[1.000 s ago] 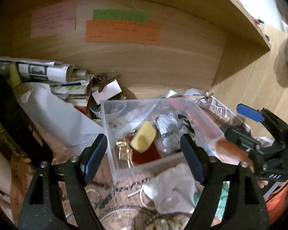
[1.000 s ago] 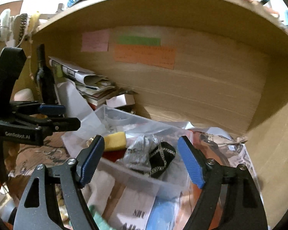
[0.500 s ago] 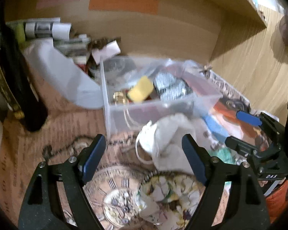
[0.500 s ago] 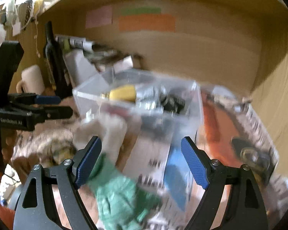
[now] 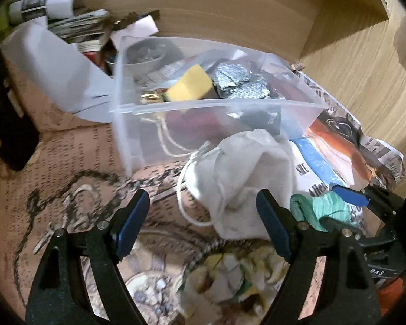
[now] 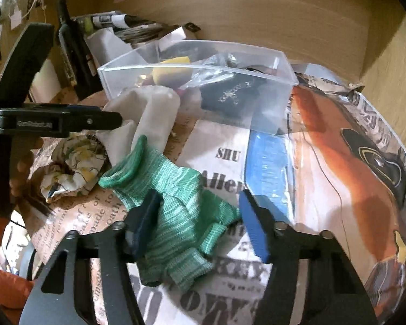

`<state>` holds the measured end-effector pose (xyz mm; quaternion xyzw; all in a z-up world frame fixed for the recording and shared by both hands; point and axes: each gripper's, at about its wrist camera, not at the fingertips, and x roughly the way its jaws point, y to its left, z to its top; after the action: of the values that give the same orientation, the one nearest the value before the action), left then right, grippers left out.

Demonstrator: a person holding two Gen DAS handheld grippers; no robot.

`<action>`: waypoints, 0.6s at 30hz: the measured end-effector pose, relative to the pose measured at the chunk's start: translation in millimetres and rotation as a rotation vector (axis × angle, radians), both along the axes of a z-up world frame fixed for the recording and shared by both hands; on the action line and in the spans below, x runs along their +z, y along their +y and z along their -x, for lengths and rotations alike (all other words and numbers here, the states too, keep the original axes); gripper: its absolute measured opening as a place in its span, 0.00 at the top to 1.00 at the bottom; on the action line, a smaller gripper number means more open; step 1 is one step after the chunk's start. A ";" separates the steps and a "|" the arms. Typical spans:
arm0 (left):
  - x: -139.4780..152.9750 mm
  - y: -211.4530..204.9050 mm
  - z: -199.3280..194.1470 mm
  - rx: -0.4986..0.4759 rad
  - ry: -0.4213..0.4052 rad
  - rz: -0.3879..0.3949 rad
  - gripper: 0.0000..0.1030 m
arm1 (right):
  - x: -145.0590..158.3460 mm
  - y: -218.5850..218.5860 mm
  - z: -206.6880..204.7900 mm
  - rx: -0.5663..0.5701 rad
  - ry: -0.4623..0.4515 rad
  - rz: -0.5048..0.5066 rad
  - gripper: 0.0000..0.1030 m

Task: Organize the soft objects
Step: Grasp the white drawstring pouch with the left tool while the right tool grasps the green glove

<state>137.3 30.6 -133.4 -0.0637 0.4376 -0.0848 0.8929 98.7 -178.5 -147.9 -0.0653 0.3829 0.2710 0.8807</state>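
Where newsprint [image 6: 224, 154] covers the wooden alcove [image 6: 297, 27] | surface cluttered, perhaps a desk

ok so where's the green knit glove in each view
Left wrist view: the green knit glove shows at right, just past this gripper's right finger, beside the white drawstring pouch.
Right wrist view: it lies low in the centre, between the open fingers of the right gripper.
Shared landmark: the clear plastic bin holding the yellow sponge, behind the glove in both.

Clear bin [image 6: 270, 100] and white pouch [image 5: 246, 168] crowd the front; right side seems open.
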 end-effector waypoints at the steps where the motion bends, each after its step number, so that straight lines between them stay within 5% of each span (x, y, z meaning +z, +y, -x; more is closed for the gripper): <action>1: -1.5 -1.4 -3.7 -0.010 0.009 0.014 0.21 | 0.5 -3.5 -1.2 -0.010 0.001 -0.006 0.61; 3: -4.1 -1.6 -9.7 -0.021 0.027 0.047 0.24 | 1.6 -7.4 -3.7 -0.037 -0.002 -0.015 0.66; 8: -9.1 -5.3 -21.0 -0.048 0.059 0.108 0.50 | 11.8 -28.3 -9.0 -0.121 -0.027 -0.076 0.72; 18: 3.3 -17.8 -11.6 -0.067 -0.013 0.062 0.82 | 27.9 -43.6 -13.0 -0.159 -0.097 -0.096 0.73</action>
<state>148.9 12.8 -130.2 -0.0761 0.4309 -0.1288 0.8899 111.8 -222.1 -120.0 -0.0056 0.3304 0.2148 0.9191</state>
